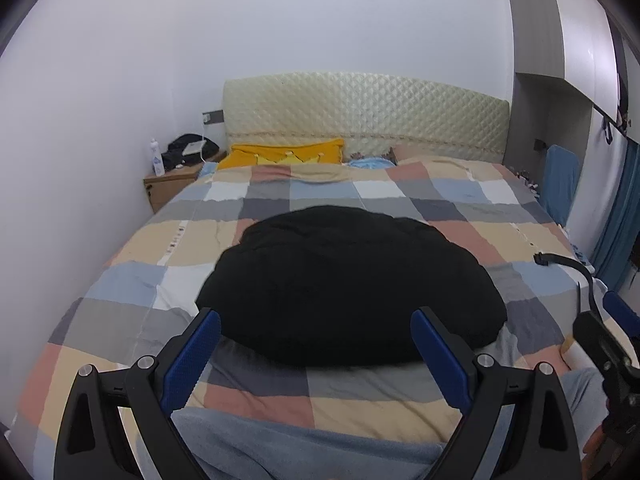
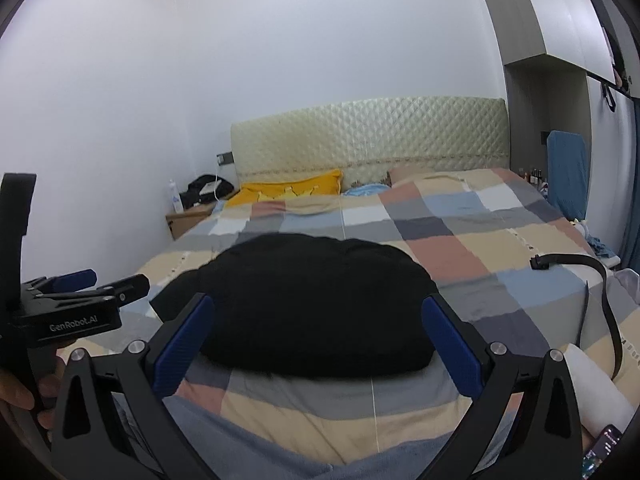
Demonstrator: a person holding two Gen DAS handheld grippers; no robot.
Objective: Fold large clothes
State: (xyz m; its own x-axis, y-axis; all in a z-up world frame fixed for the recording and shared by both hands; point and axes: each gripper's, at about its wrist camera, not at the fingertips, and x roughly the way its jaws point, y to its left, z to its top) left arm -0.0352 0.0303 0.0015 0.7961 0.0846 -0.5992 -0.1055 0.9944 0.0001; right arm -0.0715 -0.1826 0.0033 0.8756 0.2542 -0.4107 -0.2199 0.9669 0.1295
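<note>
A black garment point(image 1: 348, 284) lies in a rounded heap on the checked bedspread point(image 1: 460, 248), in the middle of the bed. My left gripper point(image 1: 316, 320) hovers over its near edge, open, with blue pads point(image 1: 188, 360) spread wide and nothing between them. In the right wrist view the same black garment point(image 2: 316, 304) sits just ahead of my right gripper point(image 2: 316, 308), which is also open and empty. The left gripper point(image 2: 96, 280) shows at the left edge of that view, held by a hand point(image 2: 16, 392).
A quilted cream headboard point(image 1: 364, 112) backs the bed, with a yellow pillow point(image 1: 284, 152) below it. A wooden nightstand point(image 1: 172, 184) with a bottle and dark items stands at the far left. A black strap point(image 2: 600, 292) lies on the bed's right side. Grey-clad legs point(image 1: 304, 452) are nearest.
</note>
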